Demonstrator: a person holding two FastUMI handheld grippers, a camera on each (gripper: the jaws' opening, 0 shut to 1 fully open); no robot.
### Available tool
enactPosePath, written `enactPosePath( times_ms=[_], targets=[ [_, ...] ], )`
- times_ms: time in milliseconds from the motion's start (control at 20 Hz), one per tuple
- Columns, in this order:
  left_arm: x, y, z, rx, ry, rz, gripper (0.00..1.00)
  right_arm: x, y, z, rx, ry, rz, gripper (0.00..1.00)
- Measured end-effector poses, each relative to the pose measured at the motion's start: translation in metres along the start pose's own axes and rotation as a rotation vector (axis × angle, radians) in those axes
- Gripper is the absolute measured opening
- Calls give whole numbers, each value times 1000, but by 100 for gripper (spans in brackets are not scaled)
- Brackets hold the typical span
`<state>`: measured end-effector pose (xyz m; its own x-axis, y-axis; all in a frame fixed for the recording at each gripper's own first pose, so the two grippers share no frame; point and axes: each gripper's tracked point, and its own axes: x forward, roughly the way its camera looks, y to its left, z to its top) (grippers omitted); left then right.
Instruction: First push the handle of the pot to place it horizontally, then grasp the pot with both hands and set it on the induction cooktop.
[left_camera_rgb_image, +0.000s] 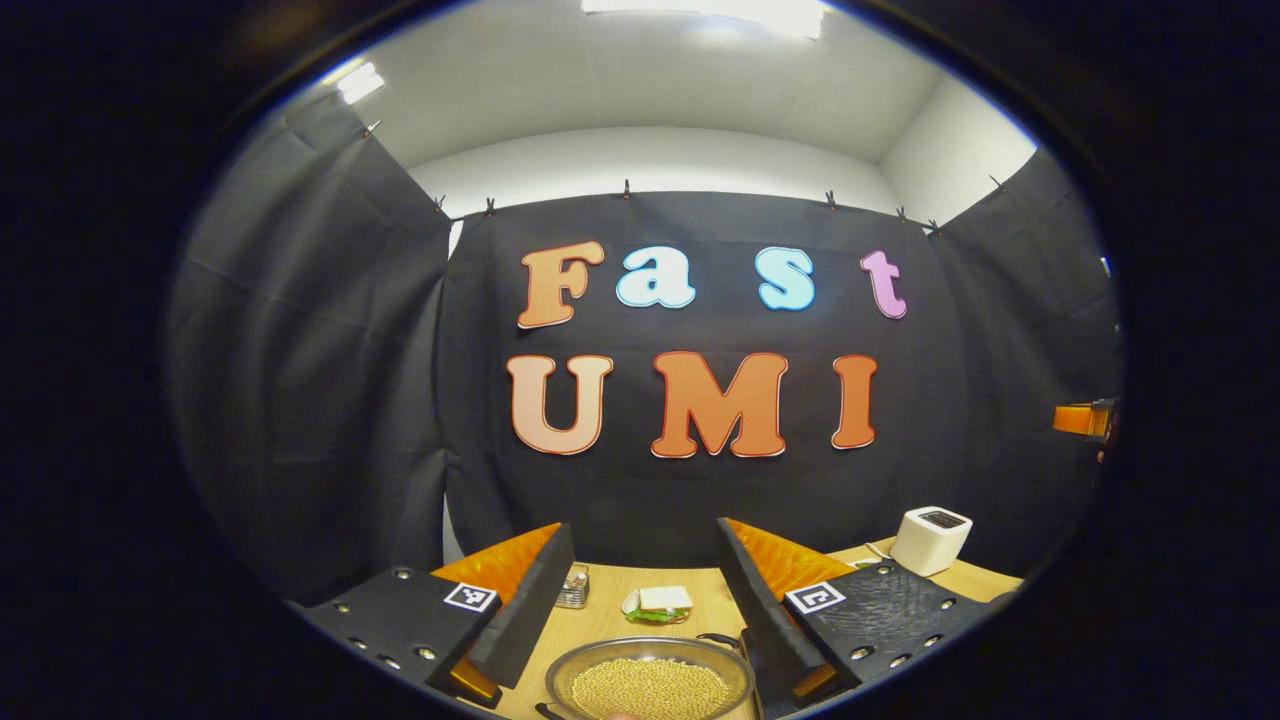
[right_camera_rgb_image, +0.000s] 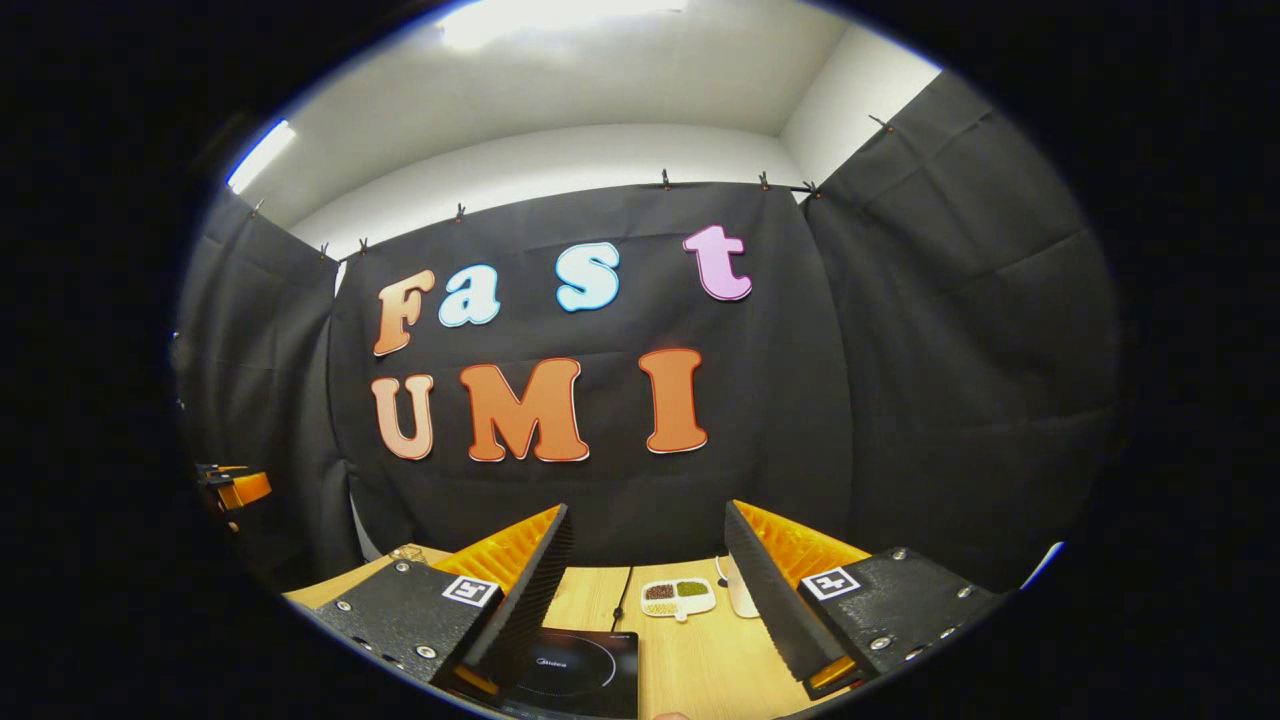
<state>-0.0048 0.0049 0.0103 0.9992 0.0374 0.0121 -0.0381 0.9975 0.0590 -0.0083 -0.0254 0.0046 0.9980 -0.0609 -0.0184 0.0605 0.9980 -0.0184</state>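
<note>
Left tool (left_camera_rgb_image: 645, 600) gapes wide, empty, above the pot (left_camera_rgb_image: 650, 680) on the worktop (left_camera_rgb_image: 600, 620). Right tool (right_camera_rgb_image: 645, 590) equally open, empty; cooktop (right_camera_rgb_image: 575, 670) below it.

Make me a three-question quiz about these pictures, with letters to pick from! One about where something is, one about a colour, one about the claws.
1. Where does the black flat induction cooktop lie?
A. on the wooden table
B. on the floor
C. on the wall

2. What colour is the small cube-shaped box?
A. red
B. white
C. blue

3. How is the left claw?
A. shut on the pot
B. holding a cup
C. open, holding nothing

Answers: 1 A, the right gripper view shows it on the wooden table. 2 B, it looks white. 3 C, its fingers stand apart above the round metal pot of yellow beans.
</note>
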Motion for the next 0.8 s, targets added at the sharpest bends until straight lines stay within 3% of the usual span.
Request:
enactPosePath(
  times_ms=[250, 800],
  targets=[
    [3, 8, 11, -40, -25, 8, 89, -4, -8, 3, -17, -2, -20, 95],
    [4, 10, 15, -18, -26, 6, 90, 0, -6, -1, -26, 12, -8, 94]
  ],
)
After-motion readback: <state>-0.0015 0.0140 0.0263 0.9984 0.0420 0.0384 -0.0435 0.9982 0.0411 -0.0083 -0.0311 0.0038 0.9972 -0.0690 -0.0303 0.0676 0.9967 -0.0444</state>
